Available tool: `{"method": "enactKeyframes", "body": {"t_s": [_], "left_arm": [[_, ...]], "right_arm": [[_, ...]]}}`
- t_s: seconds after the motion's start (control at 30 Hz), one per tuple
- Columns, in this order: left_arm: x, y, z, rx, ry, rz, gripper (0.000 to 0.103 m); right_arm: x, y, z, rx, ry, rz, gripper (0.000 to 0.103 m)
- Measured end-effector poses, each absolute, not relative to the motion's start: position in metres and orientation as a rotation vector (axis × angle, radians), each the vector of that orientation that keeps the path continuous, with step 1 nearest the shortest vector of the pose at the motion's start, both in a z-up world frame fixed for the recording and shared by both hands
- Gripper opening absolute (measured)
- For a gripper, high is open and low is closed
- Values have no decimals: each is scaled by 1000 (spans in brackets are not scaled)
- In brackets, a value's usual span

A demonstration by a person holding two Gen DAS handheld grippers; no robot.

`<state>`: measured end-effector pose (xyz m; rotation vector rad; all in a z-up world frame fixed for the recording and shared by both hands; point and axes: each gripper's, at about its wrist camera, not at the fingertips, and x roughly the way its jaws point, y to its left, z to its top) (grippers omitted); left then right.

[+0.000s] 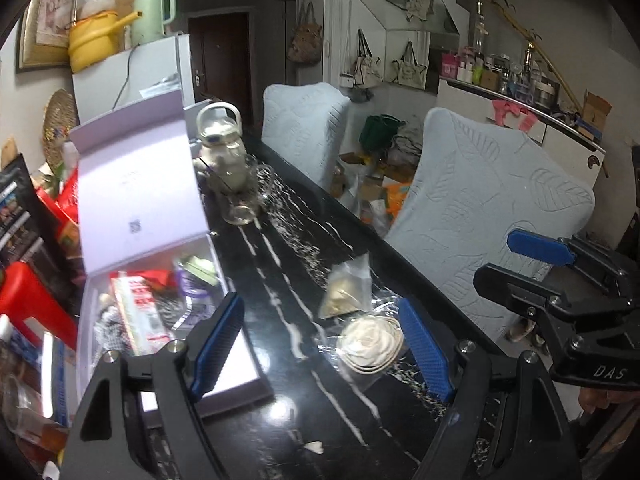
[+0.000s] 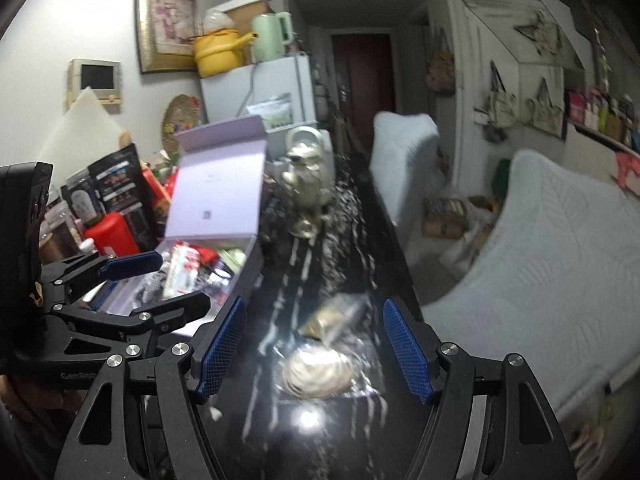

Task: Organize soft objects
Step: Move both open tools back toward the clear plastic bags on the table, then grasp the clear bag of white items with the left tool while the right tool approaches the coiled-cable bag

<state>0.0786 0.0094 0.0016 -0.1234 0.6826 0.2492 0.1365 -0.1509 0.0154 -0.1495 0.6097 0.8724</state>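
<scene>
Evidently the work stands at the approach step: two soft items lie loose on the black marbled table, not yet gathered into the open lilac box, which already holds several packets. From the left wrist view, the left gripper has its jaws apart and empty; the coiled cream rope in clear wrap lies on the table between the blue pads, close against the right-hand one, and the small clear bag of tan filling sits just beyond it. The right gripper shows at the right edge, jaws apart, nothing in them. The box stands to the left, its front corner behind the left-hand pad. From the right wrist view, which is blurred, the right gripper is likewise spread and empty, with the coiled rope lying between its fingers and the bag just past it; the left gripper hangs over the box's near end. In my judgement the next move calls for one gripper to settle over the rope, close gently on the slippery wrap and carry it left into the box.
</scene>
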Motion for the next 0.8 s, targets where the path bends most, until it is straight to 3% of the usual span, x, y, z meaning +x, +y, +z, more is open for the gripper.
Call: {"method": "enactKeyframes", "body": {"t_s": [0.8], "left_arm": [[197, 17, -95, -187, 908, 216, 80]], "right_arm": [[220, -168, -60, -126, 811, 754, 72]]}}
